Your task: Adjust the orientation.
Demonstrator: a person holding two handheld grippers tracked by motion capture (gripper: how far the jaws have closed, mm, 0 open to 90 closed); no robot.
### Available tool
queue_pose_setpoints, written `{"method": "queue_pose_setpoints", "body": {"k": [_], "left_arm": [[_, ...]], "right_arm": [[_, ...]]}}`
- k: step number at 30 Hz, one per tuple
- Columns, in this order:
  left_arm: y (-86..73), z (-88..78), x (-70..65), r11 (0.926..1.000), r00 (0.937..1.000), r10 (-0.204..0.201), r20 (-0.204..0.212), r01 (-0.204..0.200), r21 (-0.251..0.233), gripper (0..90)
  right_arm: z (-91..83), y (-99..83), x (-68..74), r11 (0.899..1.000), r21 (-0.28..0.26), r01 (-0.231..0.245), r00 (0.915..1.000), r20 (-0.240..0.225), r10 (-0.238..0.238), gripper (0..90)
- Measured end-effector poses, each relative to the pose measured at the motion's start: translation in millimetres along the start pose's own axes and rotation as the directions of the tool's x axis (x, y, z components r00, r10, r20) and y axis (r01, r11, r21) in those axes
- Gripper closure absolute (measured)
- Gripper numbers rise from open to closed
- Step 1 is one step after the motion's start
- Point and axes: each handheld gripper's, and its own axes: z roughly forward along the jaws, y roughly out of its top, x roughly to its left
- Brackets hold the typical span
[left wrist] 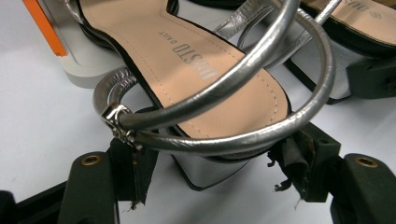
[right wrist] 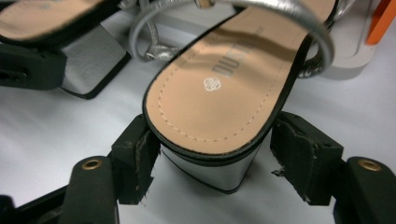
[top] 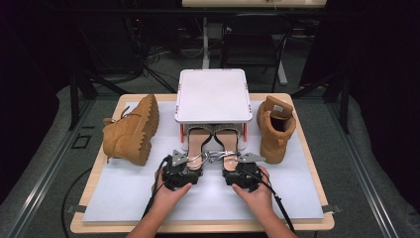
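Observation:
Two silver strappy sandals with tan insoles lie side by side on the white mat, toes under a white rack (top: 213, 94). My left gripper (top: 192, 166) is shut on the heel end of the left sandal (top: 198, 141); in the left gripper view its pads (left wrist: 140, 168) press the sole and ankle strap of that sandal (left wrist: 196, 70), the gripper (left wrist: 217, 165) straddling the block heel. My right gripper (top: 227, 166) grips the right sandal (top: 229, 141) the same way; its jaws (right wrist: 215, 158) clamp the heel end of the sole (right wrist: 219, 93).
A tan boot (top: 131, 129) lies on its side at the left of the rack. Its mate (top: 275, 129) stands upright on the right. The rack has orange legs (left wrist: 44, 28). Bare white mat (top: 124, 193) stretches toward the table's front edge.

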Motion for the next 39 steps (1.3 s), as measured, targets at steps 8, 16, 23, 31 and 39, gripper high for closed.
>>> {"method": "queue_pose_setpoints", "body": {"k": [8,16,23,31,39], "left_arm": [[-5.9,-10.9,-1.2,0.9997,0.9998,-0.018,-0.004,0.018,-0.016,35.4],[-8.3,-20.7,-6.8,0.9984,0.9994,-0.034,-0.005,0.034,-0.045,42.1],[-11.6,-27.5,-9.3,0.9966,0.9979,-0.061,-0.025,0.059,-0.057,52.0],[-13.2,-27.4,-11.2,0.9961,0.9971,-0.068,-0.034,0.066,-0.059,55.8],[-12.1,-26.9,-11.0,0.9962,0.9971,-0.071,-0.030,0.069,-0.053,55.7]], "right_arm": [[-12.6,-0.1,1.9,1.000,-0.011,-0.005,1.0000,0.006,0.005,32.5],[-24.8,-3.5,8.7,1.000,-0.010,-0.001,0.9996,0.029,0.001,41.1],[-31.5,-7.9,14.3,1.000,0.004,-0.014,0.9993,0.035,0.014,55.9],[-30.3,-9.0,15.1,0.999,0.009,-0.038,0.9985,0.041,0.037,63.8],[-27.7,-8.9,13.4,0.998,-0.004,-0.057,0.9969,0.054,0.057,63.6]]}}
